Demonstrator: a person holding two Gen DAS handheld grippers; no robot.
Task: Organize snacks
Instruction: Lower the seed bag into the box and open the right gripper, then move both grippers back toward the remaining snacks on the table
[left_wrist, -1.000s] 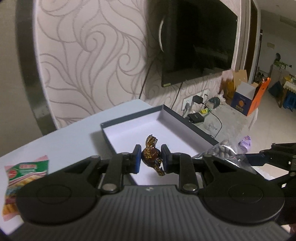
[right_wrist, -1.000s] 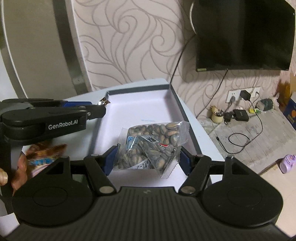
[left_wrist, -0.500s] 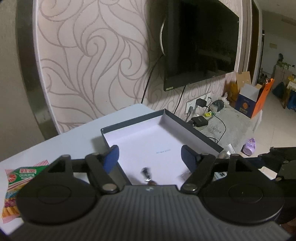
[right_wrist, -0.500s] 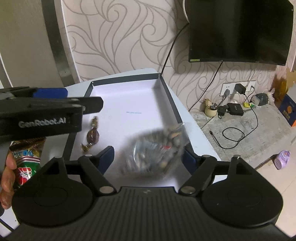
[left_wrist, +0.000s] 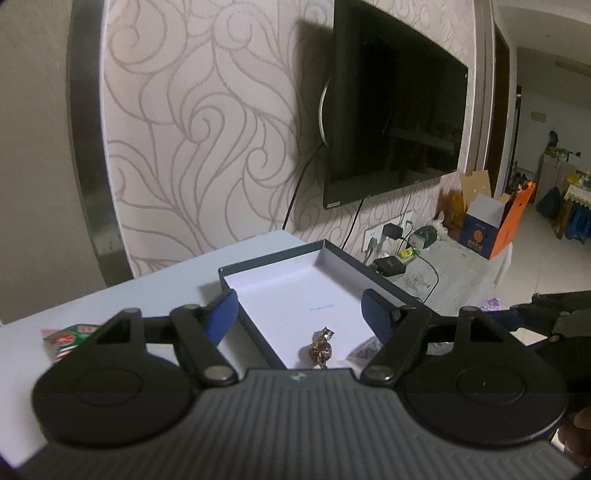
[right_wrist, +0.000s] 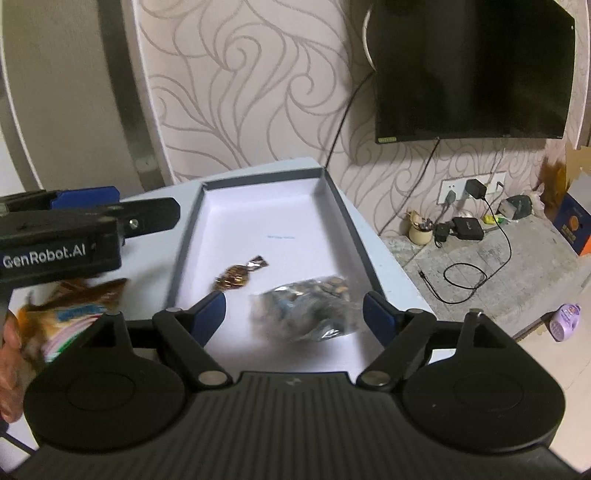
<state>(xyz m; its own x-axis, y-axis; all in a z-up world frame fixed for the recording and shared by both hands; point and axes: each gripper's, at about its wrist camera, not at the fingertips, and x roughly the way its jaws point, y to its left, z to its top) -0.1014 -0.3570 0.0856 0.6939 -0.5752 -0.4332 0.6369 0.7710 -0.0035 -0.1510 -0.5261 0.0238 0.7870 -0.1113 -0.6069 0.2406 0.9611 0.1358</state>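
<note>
An open dark-rimmed box (left_wrist: 273, 254) (right_wrist: 184, 251) with a white floor lies on the pale table. Inside it rest a brown-gold wrapped candy (left_wrist: 320, 349) (right_wrist: 236, 277) and a clear bag of seeds (right_wrist: 306, 306), the bag blurred; only its corner (left_wrist: 364, 350) shows in the left wrist view. My left gripper (left_wrist: 299, 310) (right_wrist: 147, 205) hovers open over the box's near left edge, nothing between its blue pads. My right gripper (right_wrist: 293, 310) (left_wrist: 522, 305) is open just above the seed bag, its pads clear of it.
Left of the box lie a green-and-red snack packet (left_wrist: 70, 336) and an orange-brown packet (right_wrist: 70, 314), with a person's hand (right_wrist: 7, 350) beside it. A wall-mounted TV (right_wrist: 472, 70) hangs behind. Cables and chargers (right_wrist: 465, 229) clutter a low ledge to the right.
The left gripper opened and the candy dropped into the box. The right gripper opened wider and the seed bag fell into the box. Both grippers drew back and up a little.
</note>
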